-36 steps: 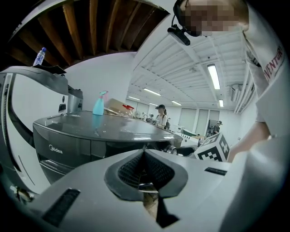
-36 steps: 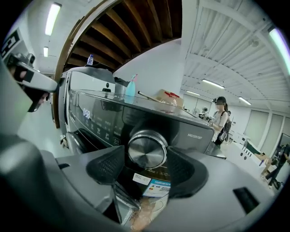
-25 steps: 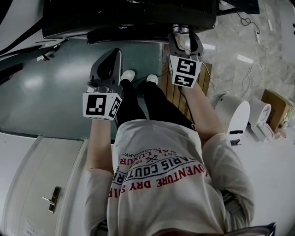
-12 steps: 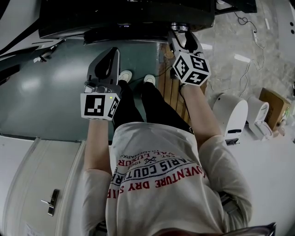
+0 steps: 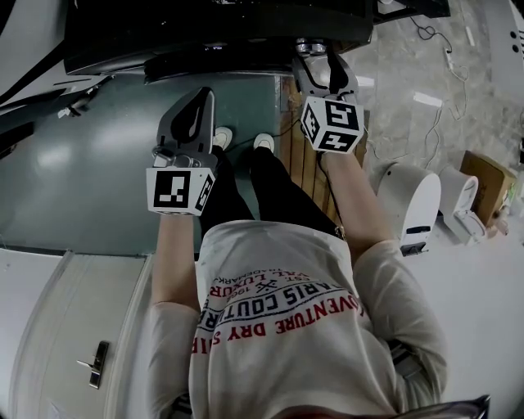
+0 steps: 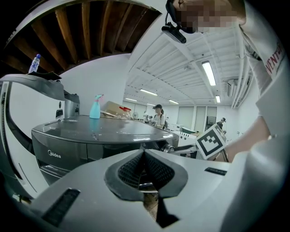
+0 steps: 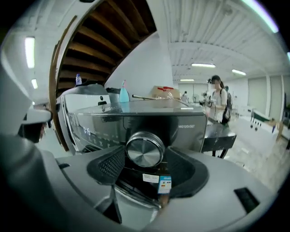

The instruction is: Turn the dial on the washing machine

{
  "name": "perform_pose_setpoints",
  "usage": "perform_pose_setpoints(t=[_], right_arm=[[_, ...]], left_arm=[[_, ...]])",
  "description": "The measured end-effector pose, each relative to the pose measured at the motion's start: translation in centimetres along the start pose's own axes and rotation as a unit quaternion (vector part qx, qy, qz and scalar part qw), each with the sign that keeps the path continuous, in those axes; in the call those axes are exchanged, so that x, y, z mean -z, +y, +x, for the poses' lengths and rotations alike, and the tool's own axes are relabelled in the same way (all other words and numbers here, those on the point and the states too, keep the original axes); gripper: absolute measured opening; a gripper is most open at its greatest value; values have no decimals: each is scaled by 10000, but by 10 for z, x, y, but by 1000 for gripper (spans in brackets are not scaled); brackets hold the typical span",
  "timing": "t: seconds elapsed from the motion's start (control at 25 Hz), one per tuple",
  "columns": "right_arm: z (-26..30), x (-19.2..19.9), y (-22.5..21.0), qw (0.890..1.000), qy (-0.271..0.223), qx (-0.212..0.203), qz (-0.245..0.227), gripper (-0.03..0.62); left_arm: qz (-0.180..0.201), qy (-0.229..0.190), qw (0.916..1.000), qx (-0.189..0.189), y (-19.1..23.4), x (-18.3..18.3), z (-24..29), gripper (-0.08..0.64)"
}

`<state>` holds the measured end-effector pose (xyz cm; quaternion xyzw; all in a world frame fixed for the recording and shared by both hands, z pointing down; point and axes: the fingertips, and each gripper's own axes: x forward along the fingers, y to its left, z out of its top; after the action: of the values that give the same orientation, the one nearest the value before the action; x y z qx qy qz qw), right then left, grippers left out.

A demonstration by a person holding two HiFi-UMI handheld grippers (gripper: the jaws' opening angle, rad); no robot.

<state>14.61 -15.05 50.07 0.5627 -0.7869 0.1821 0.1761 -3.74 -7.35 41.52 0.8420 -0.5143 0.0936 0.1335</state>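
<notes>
As the person stands facing the washing machine, both arms are held forward and each hand carries one tool. The right tool reaches far, up to the front of the machine near its right end. In the right gripper view its two jaws stand one at each side of the dial, close against the rim, so this tool grips the dial. The dial is round and silver. It sits on the dark front panel, and a small sticker hangs just below it. The marker cube of this tool is a little tilted.

The left tool is nearer to the person. It stops short of the machine, without touching it, over the green floor. Its jaws are pressed together tip to tip, and nothing is between them.

On the top of the machine stands a blue spray bottle. A wooden pallet lies on the floor under the right arm, to the right of the person's white shoes. Far in the room, beyond the machine, another person is standing.
</notes>
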Motion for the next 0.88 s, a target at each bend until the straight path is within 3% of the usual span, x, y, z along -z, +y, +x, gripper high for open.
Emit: perform_pose_setpoints(t=[0.12,0.28,0.44,0.68,0.88], right_arm=[[-5,-5,2,9936,-105,409,-1044,293],[-2,0,9,9709,-108,674,-2296,295],[4,7,8,9531,89,915,-2883,282],[5,7,7,9683,170,861,-2337,275],[4,4,5,9939,232,519,-941,275]], left_arm=[[55,23,10000,32,-1,2,-2,17],[154,97,9998,18,1,7,-6,17],[112,138,9998,2,3,12,-9,17],[137,277,9995,2,4,21,-14,17],[448,244,9987,52,-1,15,-17,17]])
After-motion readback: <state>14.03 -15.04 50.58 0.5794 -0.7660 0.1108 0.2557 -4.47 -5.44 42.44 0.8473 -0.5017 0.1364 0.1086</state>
